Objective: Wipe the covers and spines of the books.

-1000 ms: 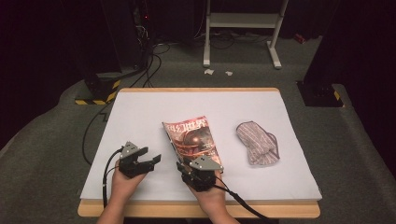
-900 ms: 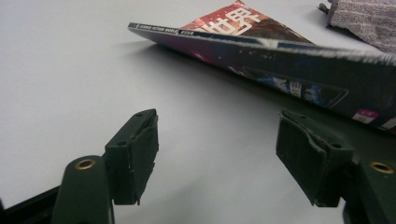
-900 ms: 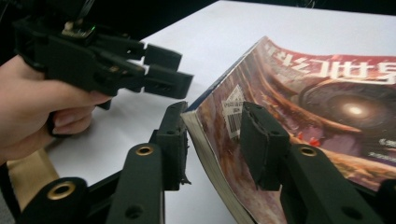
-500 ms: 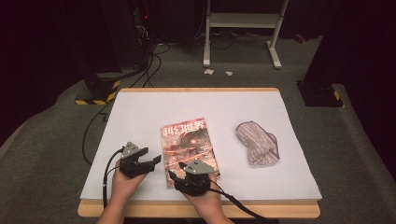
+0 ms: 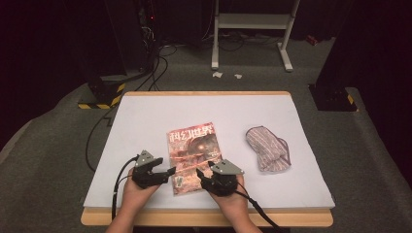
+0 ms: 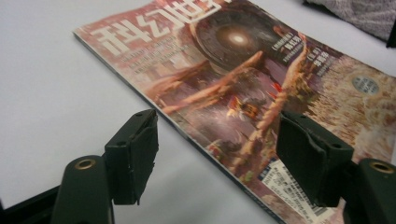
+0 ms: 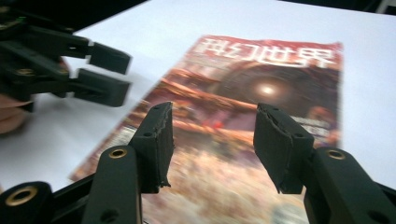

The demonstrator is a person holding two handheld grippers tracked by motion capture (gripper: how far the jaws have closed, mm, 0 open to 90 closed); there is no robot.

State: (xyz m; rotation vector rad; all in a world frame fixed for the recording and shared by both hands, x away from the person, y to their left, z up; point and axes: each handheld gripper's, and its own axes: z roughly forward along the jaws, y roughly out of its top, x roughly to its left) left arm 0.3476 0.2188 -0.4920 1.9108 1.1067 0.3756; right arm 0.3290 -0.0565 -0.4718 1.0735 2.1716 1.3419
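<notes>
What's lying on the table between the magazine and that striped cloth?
Nothing. In the high view, the stretch between the magazine and the striped cloth is bare white table. The two lie apart, not touching.

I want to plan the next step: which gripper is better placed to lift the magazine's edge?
Probably left. The left gripper stands open astride the magazine spine edge; the right gripper, jaws just opened, hovers over the cover.

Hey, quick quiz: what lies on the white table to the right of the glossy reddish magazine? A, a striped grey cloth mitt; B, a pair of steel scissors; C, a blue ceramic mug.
A: the striped grey cloth mitt lies apart from the glossy reddish magazine, on its right in the high view.
</notes>
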